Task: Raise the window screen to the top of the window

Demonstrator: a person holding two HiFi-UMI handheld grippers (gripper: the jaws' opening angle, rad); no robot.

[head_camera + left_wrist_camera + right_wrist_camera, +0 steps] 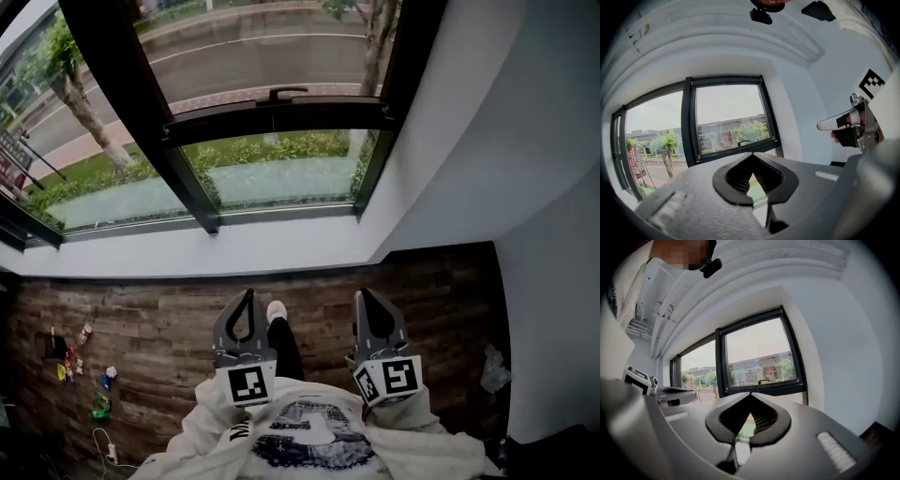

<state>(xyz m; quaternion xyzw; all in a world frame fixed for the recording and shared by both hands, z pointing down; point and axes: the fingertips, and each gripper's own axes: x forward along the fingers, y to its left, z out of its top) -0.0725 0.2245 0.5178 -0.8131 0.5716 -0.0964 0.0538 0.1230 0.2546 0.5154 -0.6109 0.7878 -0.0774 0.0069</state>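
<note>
A dark-framed window [202, 202] fills the far side in the head view. The screen's dark crossbar [281, 114] with a small handle [281, 93] runs across the right pane about halfway up. The handle [743, 141] also shows in the left gripper view, and the handle [764, 380] in the right gripper view. My left gripper [248, 296] and right gripper [361, 295] stand side by side near my body, well short of the window. Both point toward it, level. Each is shut with nothing between its jaws. The left gripper [752, 155] and right gripper [750, 395] aim below the crossbar.
A white sill [187, 253] runs under the window and a white wall [525, 141] stands close on the right. On the wood floor lie small bright items [80, 366], a white cable [103, 441] and a plastic bag [492, 370]. My shoe [277, 311] is between the grippers.
</note>
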